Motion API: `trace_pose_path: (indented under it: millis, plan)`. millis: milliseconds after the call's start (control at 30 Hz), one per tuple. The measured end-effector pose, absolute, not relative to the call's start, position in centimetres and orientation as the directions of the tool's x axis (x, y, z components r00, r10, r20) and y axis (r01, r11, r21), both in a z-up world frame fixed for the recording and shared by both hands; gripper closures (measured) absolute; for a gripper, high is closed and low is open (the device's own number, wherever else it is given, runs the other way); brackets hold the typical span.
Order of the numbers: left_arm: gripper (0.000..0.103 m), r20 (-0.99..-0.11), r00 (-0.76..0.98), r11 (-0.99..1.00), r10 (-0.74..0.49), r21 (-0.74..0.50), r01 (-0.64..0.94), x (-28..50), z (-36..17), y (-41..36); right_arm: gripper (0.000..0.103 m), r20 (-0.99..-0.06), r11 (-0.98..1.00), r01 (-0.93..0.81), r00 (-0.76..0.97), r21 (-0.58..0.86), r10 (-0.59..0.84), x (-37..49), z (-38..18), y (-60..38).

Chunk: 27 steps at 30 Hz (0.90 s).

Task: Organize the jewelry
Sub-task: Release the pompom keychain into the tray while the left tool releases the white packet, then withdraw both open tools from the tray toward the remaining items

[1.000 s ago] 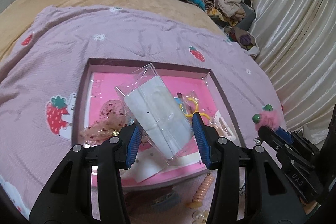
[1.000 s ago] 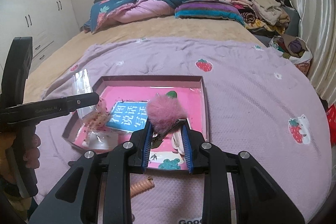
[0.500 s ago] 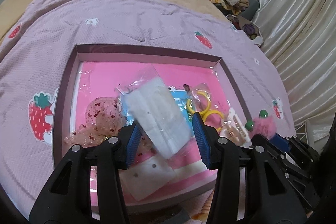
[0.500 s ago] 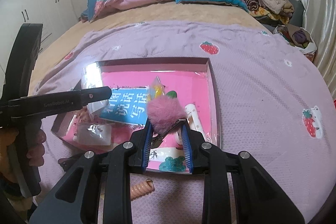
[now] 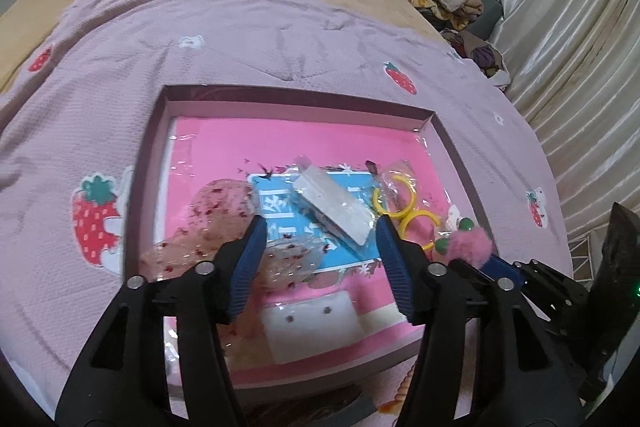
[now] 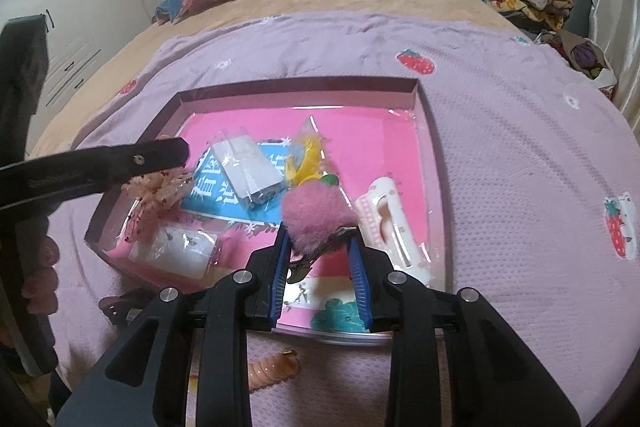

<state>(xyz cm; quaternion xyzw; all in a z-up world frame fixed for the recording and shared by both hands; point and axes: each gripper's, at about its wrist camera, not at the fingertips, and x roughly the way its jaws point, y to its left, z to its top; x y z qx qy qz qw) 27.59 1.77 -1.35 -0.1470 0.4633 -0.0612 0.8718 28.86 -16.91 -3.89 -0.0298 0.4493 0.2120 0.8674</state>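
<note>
- The left gripper hovers over the tray; its jaws have just been opening and now stand fairly wide, with the clear white packet released and lying on the tray floor beyond them, at about 12 o'clock from the tips
- The right gripper stands narrow, clamped on the clip of the pink pompom hair clip, held low over the tray's near half
- Already in the tray: the packet on the blue card, the yellow rings in a bag at 3 o'clock of the packet, a speckled pink scrunchie at 9 o'clock, a white hair claw at 3 o'clock of the pompom, and a white earring card at the near edge
- Left to do, as I judge: set the pompom clip down, then fetch the coiled hair tie and the dark clip, both lying on the lilac blanket at 6 and 8 o'clock outside the tray
- The task looks past halfway
</note>
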Motion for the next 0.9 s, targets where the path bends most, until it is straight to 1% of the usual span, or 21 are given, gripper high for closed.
trace_pose_path:
  millis: [100, 167, 200, 233, 300, 367, 433, 567, 600, 633, 700, 767, 800, 900]
  plan:
    - [0.051, -0.789, 0.569, 0.951, -0.230, -0.307, -0.043, 27.2, -0.9, 2.4, 0.069, -0.792, 0.905, -0.400, 0.500, 0.147, 0.349, 28.9, -4.0, -16.8]
    - [0.049, -0.792, 0.569, 0.951, -0.221, -0.305, -0.056, 26.9, -0.7, 2.8, 0.064, -0.791, 0.903, -0.404, 0.500, 0.146, 0.352, 28.7, -3.8, -16.8]
    - [0.048, -0.792, 0.569, 0.950, -0.219, -0.307, -0.061, 26.8, -0.6, 3.0, 0.057, -0.791, 0.901, -0.406, 0.498, 0.151, 0.357, 28.7, -3.7, -16.9]
    - [0.046, -0.792, 0.570, 0.949, -0.218, -0.307, -0.065, 26.8, -0.5, 3.1, 0.053, -0.789, 0.903, -0.403, 0.500, 0.152, 0.356, 28.6, -3.6, -17.1]
    - [0.045, -0.792, 0.573, 0.949, -0.213, -0.307, -0.072, 26.5, -0.3, 3.3, 0.052, -0.784, 0.905, -0.398, 0.511, 0.148, 0.353, 28.5, -3.1, -17.4]
    - [0.045, -0.793, 0.572, 0.948, -0.211, -0.310, -0.079, 26.5, -0.1, 3.4, 0.048, -0.783, 0.907, -0.395, 0.515, 0.146, 0.350, 28.4, -2.7, -17.8]
    - [0.042, -0.790, 0.574, 0.946, -0.214, -0.315, -0.081, 26.3, 0.3, 3.5, 0.040, -0.775, 0.910, -0.386, 0.525, 0.151, 0.351, 28.3, -2.0, -18.4]
    - [0.038, -0.781, 0.588, 0.947, -0.211, -0.311, -0.074, 26.0, 1.3, 3.4, 0.032, -0.750, 0.918, -0.370, 0.565, 0.142, 0.344, 28.0, -0.3, -19.5]
    - [0.037, -0.775, 0.596, 0.948, -0.208, -0.309, -0.072, 25.8, 1.7, 3.4, 0.029, -0.743, 0.921, -0.365, 0.578, 0.133, 0.337, 27.8, 0.2, -19.7]
    - [0.033, -0.772, 0.601, 0.948, -0.206, -0.309, -0.072, 25.7, 2.0, 3.3, 0.028, -0.738, 0.924, -0.361, 0.588, 0.126, 0.331, 27.6, 0.5, -19.9]
    - [0.029, -0.763, 0.613, 0.947, -0.205, -0.312, -0.071, 25.3, 2.6, 3.3, 0.027, -0.729, 0.926, -0.358, 0.602, 0.118, 0.326, 27.2, 1.2, -20.2]
    - [0.021, -0.756, 0.622, 0.947, -0.204, -0.314, -0.071, 24.9, 3.2, 3.3, 0.023, -0.717, 0.928, -0.355, 0.618, 0.114, 0.324, 26.7, 1.9, -20.4]
    - [0.020, -0.748, 0.632, 0.947, -0.203, -0.314, -0.069, 24.5, 3.6, 3.2, 0.021, -0.710, 0.929, -0.354, 0.625, 0.112, 0.324, 26.5, 2.2, -20.5]
    - [0.016, -0.734, 0.649, 0.947, -0.199, -0.316, -0.067, 23.7, 4.6, 3.2, 0.019, -0.683, 0.931, -0.353, 0.656, 0.097, 0.320, 25.4, 3.6, -20.8]
